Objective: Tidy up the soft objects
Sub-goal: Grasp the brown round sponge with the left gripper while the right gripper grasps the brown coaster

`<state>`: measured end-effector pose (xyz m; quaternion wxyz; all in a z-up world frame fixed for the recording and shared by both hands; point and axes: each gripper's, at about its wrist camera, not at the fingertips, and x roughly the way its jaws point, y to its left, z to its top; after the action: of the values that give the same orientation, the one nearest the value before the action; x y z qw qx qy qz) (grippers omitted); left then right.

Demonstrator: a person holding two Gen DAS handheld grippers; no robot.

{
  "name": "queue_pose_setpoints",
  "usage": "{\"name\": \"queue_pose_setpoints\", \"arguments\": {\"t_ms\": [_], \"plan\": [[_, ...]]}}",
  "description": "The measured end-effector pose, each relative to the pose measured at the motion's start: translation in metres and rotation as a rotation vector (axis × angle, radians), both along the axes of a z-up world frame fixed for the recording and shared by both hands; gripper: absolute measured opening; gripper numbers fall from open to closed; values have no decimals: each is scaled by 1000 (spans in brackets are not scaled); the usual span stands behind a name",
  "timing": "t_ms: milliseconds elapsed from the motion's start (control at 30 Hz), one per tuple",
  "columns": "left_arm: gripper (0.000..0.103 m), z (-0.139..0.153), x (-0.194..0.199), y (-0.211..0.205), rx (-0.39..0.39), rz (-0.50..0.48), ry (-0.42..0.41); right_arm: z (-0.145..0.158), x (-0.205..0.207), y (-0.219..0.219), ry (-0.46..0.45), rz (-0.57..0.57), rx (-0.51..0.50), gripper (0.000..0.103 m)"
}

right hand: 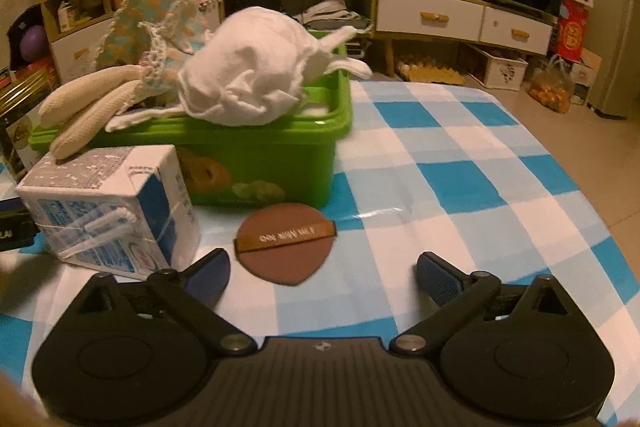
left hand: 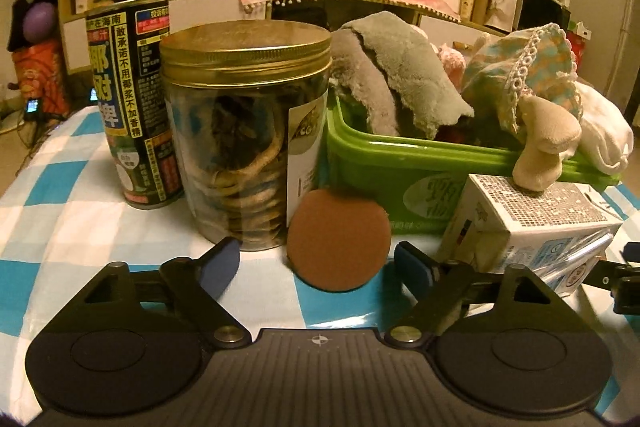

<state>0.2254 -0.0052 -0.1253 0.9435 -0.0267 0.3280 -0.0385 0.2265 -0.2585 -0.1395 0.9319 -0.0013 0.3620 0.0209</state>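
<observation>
A round brown powder puff (left hand: 338, 239) leans against the green plastic bin (left hand: 384, 167) on the checked tablecloth. My left gripper (left hand: 316, 263) is open, its fingers either side of the puff, just short of it. In the right wrist view the puff (right hand: 284, 247) shows a strap across it, in front of the bin (right hand: 256, 155). My right gripper (right hand: 322, 275) is open and empty, the puff just ahead toward its left finger. The bin holds a grey plush cloth (left hand: 396, 75), a patterned lace-edged cloth (left hand: 528, 67), a white cloth (right hand: 248, 83) and a cream plush toy (right hand: 88, 111).
A gold-lidded clear jar (left hand: 244, 131) and a tall black can (left hand: 132, 99) stand left of the bin. A white-and-blue milk carton (left hand: 528, 227) sits at the bin's front corner; it also shows in the right wrist view (right hand: 116, 211). Cabinets and shelves stand behind the table.
</observation>
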Motion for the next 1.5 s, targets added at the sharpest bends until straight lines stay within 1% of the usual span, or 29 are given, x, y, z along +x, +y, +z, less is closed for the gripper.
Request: {"name": "queue_pose_setpoints", "arguments": {"t_ms": [67,133,200,233,267,333,567,900,1167,1333,1500], "plan": [[75,1,1,2,-13,0,-6,0,0,3,-8,17,0,64],[71,1,1,4,-26,-9,-9,1,0,5,-14,31,3,58],[59,2,1,5,-28,-16,-9,2,1,7,-19,49,4,50],[56,3,1,5,-26,-16,-6,3,1,9,-20,64,4,44],[53,4,2,5,-31,-24,-1,4,1,9,-21,77,5,35],[52,5,1,5,-38,-29,4,6,1,11,-20,89,5,23],[43,5,-3,4,-37,-49,18,8,-2,11,-8,92,15,20],[38,9,-16,8,-68,-89,49,16,-7,1,40,97,101,20],[37,16,-25,12,-98,-110,66,21,-15,-8,101,97,198,20],[37,26,-31,11,-118,-131,71,27,-18,-14,137,80,272,20],[37,40,-35,9,-132,-151,74,38,-21,-19,147,59,342,20]]}}
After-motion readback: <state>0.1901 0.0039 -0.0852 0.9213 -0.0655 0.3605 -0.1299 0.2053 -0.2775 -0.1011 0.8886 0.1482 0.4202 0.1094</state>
